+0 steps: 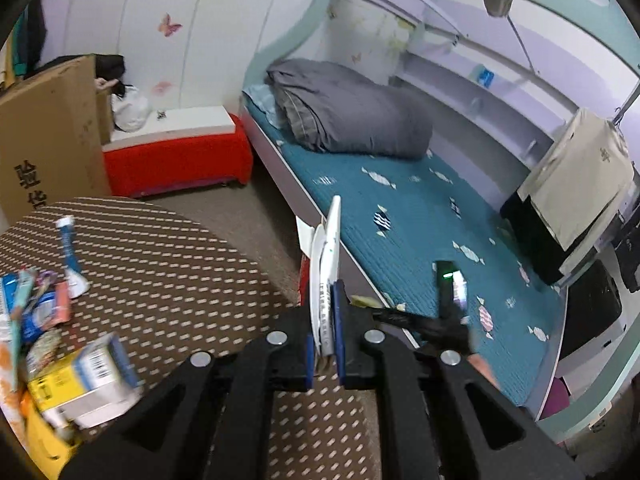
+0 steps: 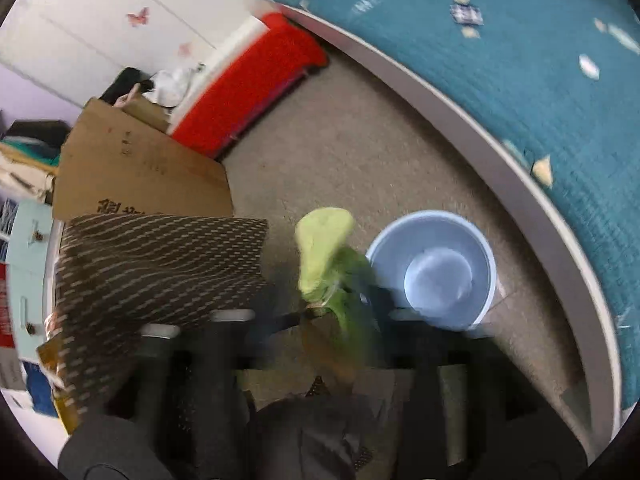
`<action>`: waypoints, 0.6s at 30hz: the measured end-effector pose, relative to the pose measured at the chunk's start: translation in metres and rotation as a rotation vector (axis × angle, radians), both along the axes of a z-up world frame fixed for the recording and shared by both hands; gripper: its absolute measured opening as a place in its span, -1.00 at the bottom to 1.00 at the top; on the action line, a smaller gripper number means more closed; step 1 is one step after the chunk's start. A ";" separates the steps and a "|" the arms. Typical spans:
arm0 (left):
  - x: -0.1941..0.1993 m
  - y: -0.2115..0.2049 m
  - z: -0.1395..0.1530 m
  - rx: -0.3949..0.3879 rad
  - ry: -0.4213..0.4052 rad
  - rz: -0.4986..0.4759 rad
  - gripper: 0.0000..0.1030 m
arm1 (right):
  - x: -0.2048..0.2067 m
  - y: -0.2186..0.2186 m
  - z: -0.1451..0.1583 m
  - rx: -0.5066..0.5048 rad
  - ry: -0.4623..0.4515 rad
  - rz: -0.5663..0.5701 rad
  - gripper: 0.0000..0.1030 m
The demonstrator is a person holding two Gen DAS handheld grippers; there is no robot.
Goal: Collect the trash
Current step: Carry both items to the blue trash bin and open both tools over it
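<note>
My left gripper (image 1: 325, 322) is shut on a flat white packet (image 1: 326, 264) that stands on edge above the round table (image 1: 160, 264). Wrappers, a small carton (image 1: 86, 380) and a blue-and-white tube (image 1: 70, 256) lie in a pile at the table's left edge. My right gripper (image 2: 340, 316) is shut on a green wrapper (image 2: 324, 256) and holds it above the floor, just left of a light blue bin (image 2: 432, 268). The right wrist view is blurred. The right gripper also shows in the left wrist view (image 1: 452, 308), out over the bed's edge.
A bed with a teal cover (image 1: 420, 216) and grey quilt (image 1: 348, 112) runs along the right. A red bench (image 1: 176, 160) and a cardboard box (image 1: 48, 136) stand behind the table. Grey carpet (image 2: 340, 140) lies between table and bed.
</note>
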State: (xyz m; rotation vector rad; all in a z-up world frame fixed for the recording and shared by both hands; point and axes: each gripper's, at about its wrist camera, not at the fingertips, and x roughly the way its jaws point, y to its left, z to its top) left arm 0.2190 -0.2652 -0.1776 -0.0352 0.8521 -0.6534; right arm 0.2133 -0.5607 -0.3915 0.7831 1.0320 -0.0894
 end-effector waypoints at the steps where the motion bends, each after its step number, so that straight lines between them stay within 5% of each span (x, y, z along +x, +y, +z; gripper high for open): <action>1: 0.004 -0.009 -0.003 0.003 0.010 -0.008 -0.86 | 0.000 -0.006 -0.009 0.009 0.006 -0.022 0.48; 6: 0.020 -0.058 -0.025 0.048 0.065 -0.065 -0.86 | -0.028 -0.030 -0.018 0.058 -0.004 -0.149 0.51; 18: 0.037 -0.175 -0.126 0.202 0.302 -0.215 -0.85 | -0.107 -0.069 0.051 -0.008 -0.154 -0.275 0.70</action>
